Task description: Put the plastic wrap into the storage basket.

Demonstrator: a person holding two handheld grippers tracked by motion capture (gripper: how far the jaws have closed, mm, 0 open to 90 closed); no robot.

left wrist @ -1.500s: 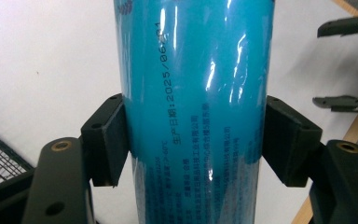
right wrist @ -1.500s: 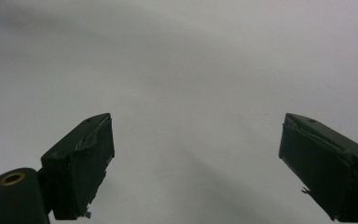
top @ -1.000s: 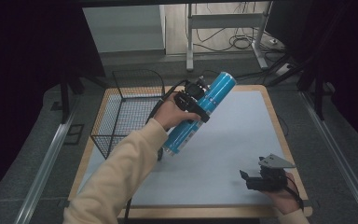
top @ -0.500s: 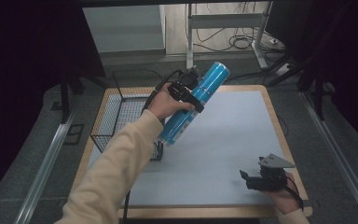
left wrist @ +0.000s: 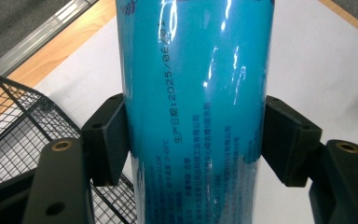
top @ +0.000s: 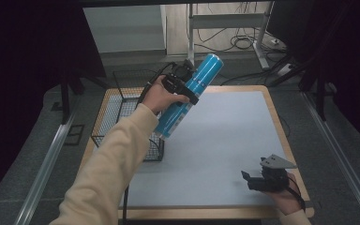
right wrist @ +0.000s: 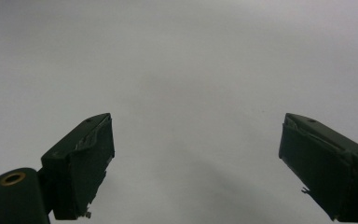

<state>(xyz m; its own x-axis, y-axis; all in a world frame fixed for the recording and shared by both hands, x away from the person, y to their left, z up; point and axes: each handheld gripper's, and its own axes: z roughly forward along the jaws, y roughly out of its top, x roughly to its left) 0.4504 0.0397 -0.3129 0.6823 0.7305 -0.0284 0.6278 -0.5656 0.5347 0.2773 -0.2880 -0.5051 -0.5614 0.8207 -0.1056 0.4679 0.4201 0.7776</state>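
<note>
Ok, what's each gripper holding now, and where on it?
Left gripper clamps the blue can around its middle, fingers on opposite sides. Right gripper is open, holding nothing.

High view: bench [top: 225, 140] evenly lit, surroundings dark, corners near black. Left gripper view: blue can [left wrist: 196, 107] sharp, streaked with white glare; mesh basket [left wrist: 14, 121] slightly soft. Right gripper view: grey surface dim, featureless, soft shadow between fingers [right wrist: 81, 163].
</note>
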